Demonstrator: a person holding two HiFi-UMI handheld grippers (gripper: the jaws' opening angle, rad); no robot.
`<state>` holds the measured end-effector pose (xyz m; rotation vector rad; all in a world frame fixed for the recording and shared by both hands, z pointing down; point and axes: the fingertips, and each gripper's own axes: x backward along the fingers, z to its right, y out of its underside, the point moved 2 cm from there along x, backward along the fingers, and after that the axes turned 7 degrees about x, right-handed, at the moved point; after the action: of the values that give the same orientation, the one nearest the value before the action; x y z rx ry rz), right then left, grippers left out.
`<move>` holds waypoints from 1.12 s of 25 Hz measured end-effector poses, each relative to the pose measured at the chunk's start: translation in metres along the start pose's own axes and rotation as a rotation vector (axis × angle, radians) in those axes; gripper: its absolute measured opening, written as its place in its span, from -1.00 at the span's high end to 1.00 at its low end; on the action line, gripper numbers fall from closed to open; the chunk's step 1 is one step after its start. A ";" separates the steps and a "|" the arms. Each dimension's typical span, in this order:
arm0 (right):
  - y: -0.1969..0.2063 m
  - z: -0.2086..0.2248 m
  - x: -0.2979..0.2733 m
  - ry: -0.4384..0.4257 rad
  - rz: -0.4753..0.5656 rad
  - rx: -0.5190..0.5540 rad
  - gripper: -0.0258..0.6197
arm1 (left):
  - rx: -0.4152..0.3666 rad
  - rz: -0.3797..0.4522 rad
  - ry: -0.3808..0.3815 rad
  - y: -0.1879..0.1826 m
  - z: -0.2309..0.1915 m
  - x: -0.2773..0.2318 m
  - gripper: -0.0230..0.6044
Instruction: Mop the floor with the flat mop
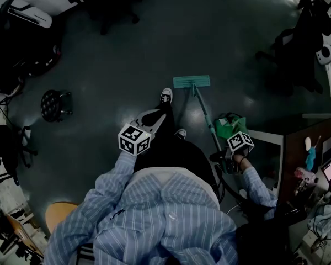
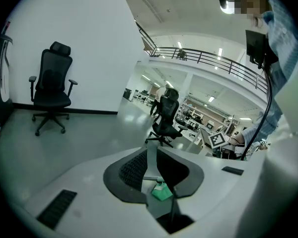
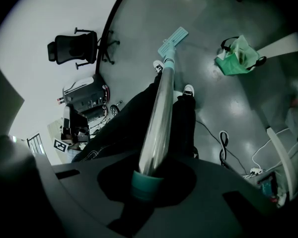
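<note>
The flat mop's teal head [image 1: 191, 81] lies on the dark floor ahead of the person's shoes. Its pole [image 1: 208, 120] slants back to my right gripper [image 1: 227, 158], which is shut on the pole's top. In the right gripper view the shiny pole [image 3: 159, 118] and its teal end cap sit between the jaws of the right gripper [image 3: 148, 175], and the mop head [image 3: 172, 42] shows far down. My left gripper [image 1: 150, 116] hangs over the person's legs, away from the mop. In its own view the left gripper [image 2: 151, 155] holds nothing, with a narrow gap between its pads.
A green bag [image 1: 230, 127] sits on the floor right of the pole, next to a desk [image 1: 314, 142]. A black round stool [image 1: 55, 105] stands at the left. Office chairs [image 2: 52, 83] stand by the wall. A cable [image 3: 223, 143] trails behind the person's feet.
</note>
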<state>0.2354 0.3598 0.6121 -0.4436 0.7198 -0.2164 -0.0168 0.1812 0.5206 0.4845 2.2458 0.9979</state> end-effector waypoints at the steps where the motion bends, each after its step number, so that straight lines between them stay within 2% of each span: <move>1: -0.009 -0.001 0.000 0.005 0.000 0.003 0.82 | -0.002 -0.006 0.002 -0.001 -0.002 -0.003 0.74; 7: -0.062 -0.014 0.002 0.020 -0.004 0.009 0.82 | -0.001 -0.044 0.016 -0.012 -0.016 -0.025 0.74; 12: -0.118 -0.033 0.010 0.040 -0.027 0.027 0.82 | 0.024 -0.043 0.002 -0.039 -0.047 -0.048 0.74; 28: -0.346 -0.141 0.050 0.017 0.021 0.022 0.82 | 0.047 -0.104 0.074 -0.148 -0.153 -0.139 0.74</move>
<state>0.1628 -0.0086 0.6488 -0.4137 0.7374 -0.2080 -0.0289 -0.0716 0.5423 0.3515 2.3387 0.9256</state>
